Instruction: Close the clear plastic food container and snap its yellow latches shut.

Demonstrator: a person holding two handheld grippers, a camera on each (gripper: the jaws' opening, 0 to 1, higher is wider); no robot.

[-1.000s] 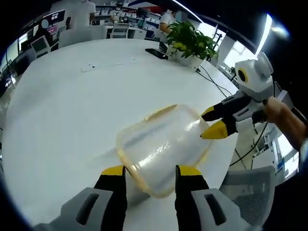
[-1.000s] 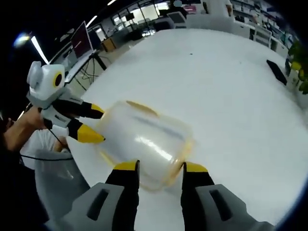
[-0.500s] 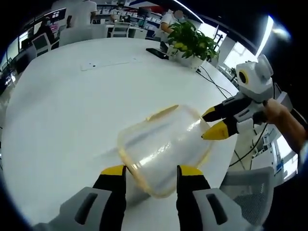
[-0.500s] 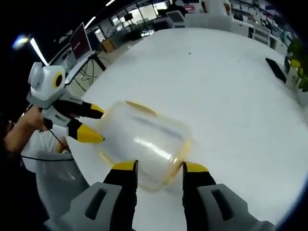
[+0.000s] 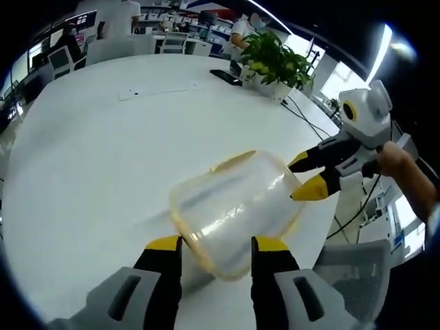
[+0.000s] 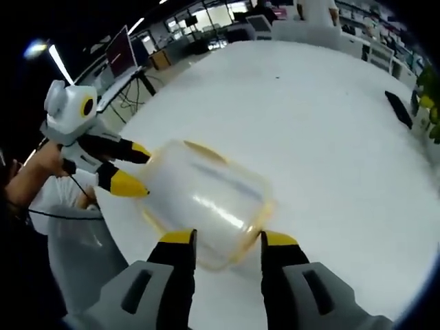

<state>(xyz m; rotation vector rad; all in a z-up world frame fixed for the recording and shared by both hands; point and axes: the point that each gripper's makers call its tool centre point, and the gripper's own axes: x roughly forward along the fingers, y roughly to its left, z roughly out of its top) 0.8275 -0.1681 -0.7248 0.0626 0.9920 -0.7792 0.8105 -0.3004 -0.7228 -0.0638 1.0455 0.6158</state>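
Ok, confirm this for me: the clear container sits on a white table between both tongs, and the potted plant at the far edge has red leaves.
One thing is wrong: the potted plant has green leaves, not red, as the left gripper view shows. The rest holds: the clear container sits on the white table, with the left tongs at one end and the right tongs at the other.

Clear food container (image 5: 234, 206) with yellow latches (image 5: 232, 161) on a white table (image 5: 103, 144); yellow-tipped jaws.
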